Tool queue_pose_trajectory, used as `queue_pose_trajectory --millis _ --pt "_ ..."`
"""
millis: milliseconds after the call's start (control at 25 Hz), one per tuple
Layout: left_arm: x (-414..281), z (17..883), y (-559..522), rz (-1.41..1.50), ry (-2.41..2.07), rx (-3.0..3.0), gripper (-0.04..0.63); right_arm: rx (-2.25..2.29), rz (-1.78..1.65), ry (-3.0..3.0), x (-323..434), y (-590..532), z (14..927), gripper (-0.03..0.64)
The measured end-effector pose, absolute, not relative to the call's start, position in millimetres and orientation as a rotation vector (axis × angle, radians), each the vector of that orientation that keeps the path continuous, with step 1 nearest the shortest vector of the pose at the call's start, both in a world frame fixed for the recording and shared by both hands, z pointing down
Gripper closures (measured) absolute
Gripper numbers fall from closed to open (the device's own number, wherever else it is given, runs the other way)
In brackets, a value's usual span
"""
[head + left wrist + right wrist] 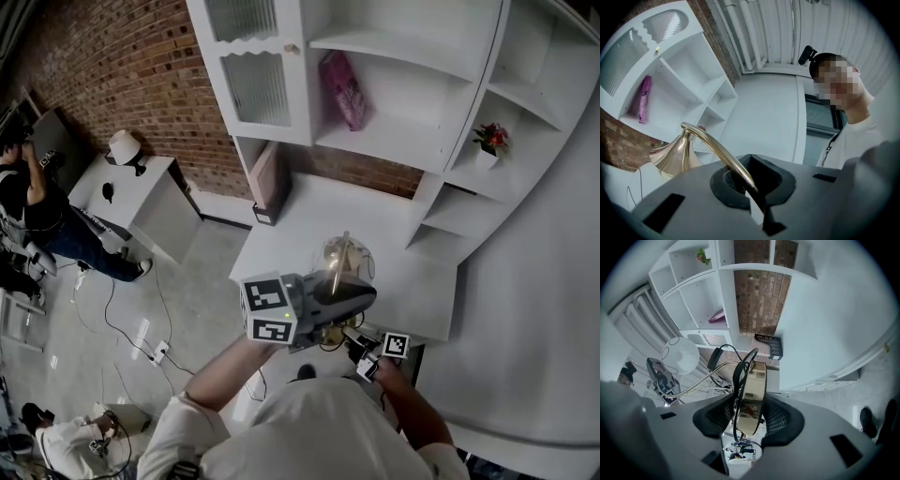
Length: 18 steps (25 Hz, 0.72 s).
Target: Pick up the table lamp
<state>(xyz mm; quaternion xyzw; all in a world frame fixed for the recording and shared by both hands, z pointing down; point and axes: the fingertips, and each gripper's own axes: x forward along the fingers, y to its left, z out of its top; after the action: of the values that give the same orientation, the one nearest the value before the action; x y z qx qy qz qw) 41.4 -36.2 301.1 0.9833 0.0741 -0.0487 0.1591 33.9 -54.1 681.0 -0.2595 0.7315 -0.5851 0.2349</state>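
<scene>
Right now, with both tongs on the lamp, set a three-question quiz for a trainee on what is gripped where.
1. True or false: the left tongs are shut on the lamp's curved brass arm.
2. Pick one. The right tongs grip: A the glass shade; B the lamp's round base, with a black cable beside it; C nothing.
3. Fill in: the wall behind the white shelving is made of ___.

Key: 1 true; 2 B; 3 brick.
</scene>
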Motion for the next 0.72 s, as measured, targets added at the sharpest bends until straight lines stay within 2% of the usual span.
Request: queue_pose_trajectory --millis 720 --pt "49.4 303.6 -32.1 -0.120 0.208 2.821 0.581 -0.718 -1.592 1.992 43.7 -50.9 682.9 0.428"
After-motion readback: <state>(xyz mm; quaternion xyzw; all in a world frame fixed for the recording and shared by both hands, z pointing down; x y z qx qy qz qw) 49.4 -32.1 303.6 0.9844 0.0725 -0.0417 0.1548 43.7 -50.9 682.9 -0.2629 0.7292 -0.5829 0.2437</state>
